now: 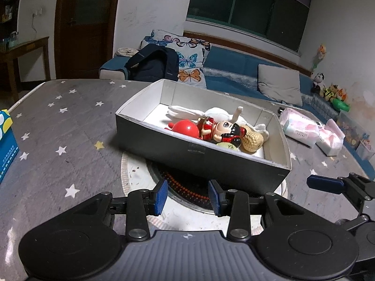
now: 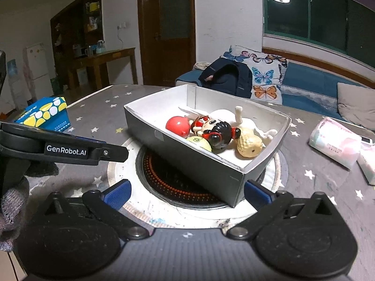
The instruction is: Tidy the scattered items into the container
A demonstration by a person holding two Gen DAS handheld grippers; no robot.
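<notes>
A grey box with a white inside stands on the table over a round burner. In it lie a red ball, a doll in red with black hair, a white plush toy, a tan peanut toy and a green ball. My left gripper is open and empty, just in front of the box. My right gripper is open and empty at the box's near corner.
The round burner sits in a white ring in the grey star-patterned tablecloth. A blue and yellow tissue box stands at the left. Pink tissue packs lie at the right. A sofa with a dark backpack is behind.
</notes>
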